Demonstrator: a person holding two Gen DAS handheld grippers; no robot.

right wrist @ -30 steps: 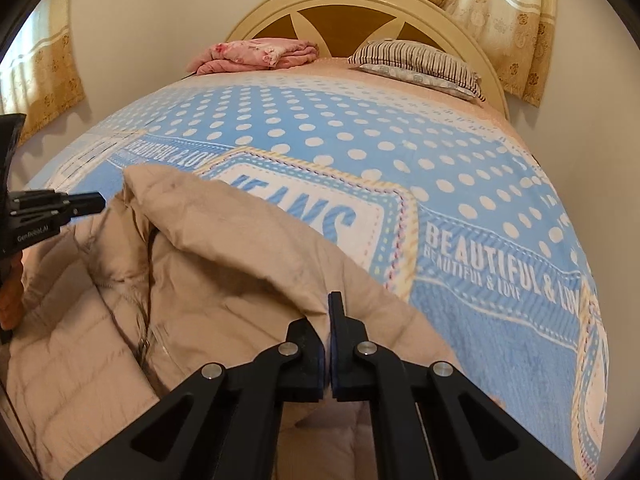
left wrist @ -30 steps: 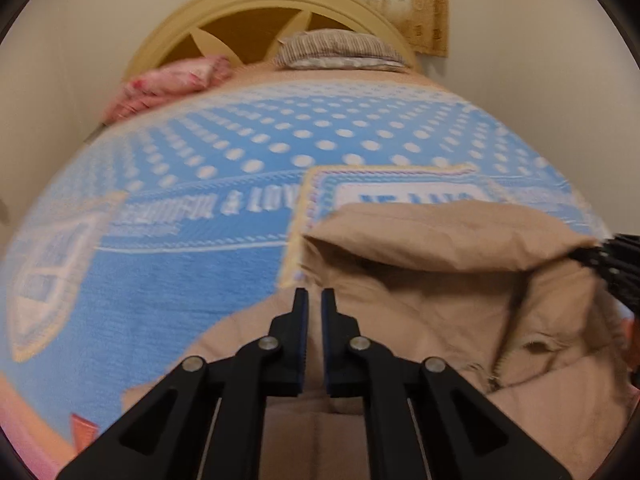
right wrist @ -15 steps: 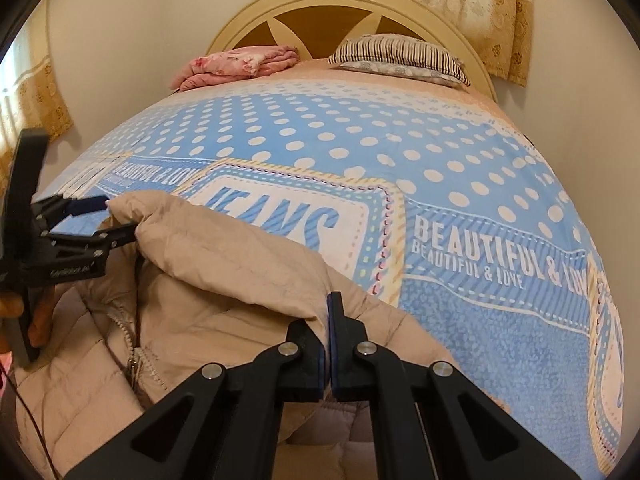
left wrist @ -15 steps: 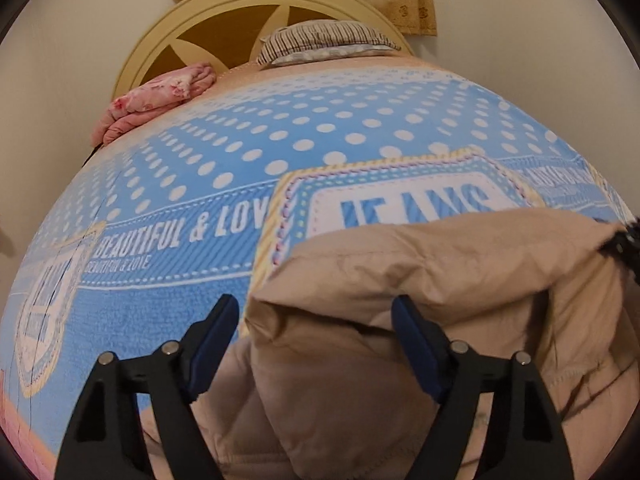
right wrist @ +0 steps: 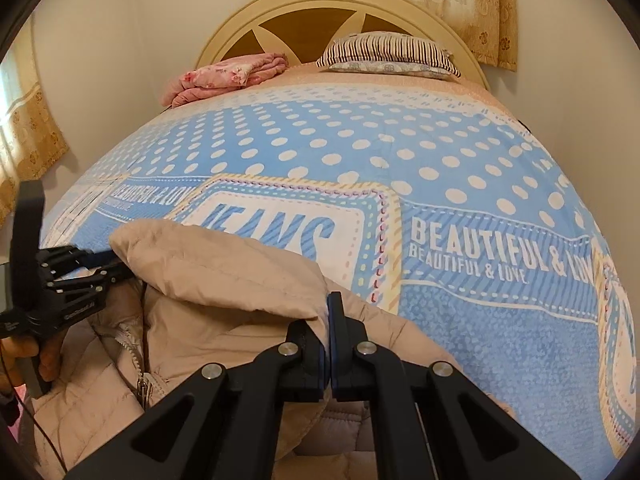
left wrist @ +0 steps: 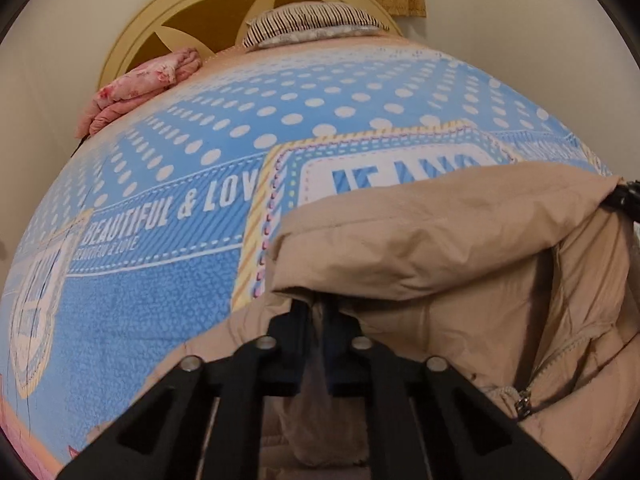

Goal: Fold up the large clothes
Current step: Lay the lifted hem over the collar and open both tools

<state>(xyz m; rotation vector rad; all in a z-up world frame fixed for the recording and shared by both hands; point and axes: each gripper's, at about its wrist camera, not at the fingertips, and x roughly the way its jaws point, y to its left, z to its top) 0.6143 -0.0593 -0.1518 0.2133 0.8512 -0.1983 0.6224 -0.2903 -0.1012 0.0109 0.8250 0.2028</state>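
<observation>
- My left gripper (left wrist: 316, 312), low centre of the left wrist view, has its jaws drawn together on a fold of the beige padded jacket (left wrist: 460, 248); cloth fills the narrow gap between the fingers and their tips are tucked under the puffed edge.
- In the right wrist view the same left gripper (right wrist: 104, 266) sits at the left edge of the frame, its fingers pinched on the jacket's upper left corner, with the holding hand (right wrist: 28, 360) just below it.
- My right gripper (right wrist: 326, 320), low centre of the right wrist view, is clamped on the right end of that folded edge; a thin ridge of fabric is pressed between the pads.
- The right gripper's tip (left wrist: 624, 198) shows only at the right edge of the left wrist view, touching the jacket's far corner.
- The jacket fills the lower part of both frames, lying on the blue blanket (right wrist: 460, 200), its upper edge turned over in a thick roll between the two grippers. Its zipper (right wrist: 138, 380) runs down the lower left of the right wrist view.
- The roll covers the lower part of the blanket's "JEANS" panel (right wrist: 280, 224).
- Toward the top of the frame: a striped pillow (right wrist: 392, 54) and a folded pink cloth (right wrist: 232, 74) lie against the cream headboard (right wrist: 320, 12), with patterned curtains (right wrist: 472, 4) above.
</observation>
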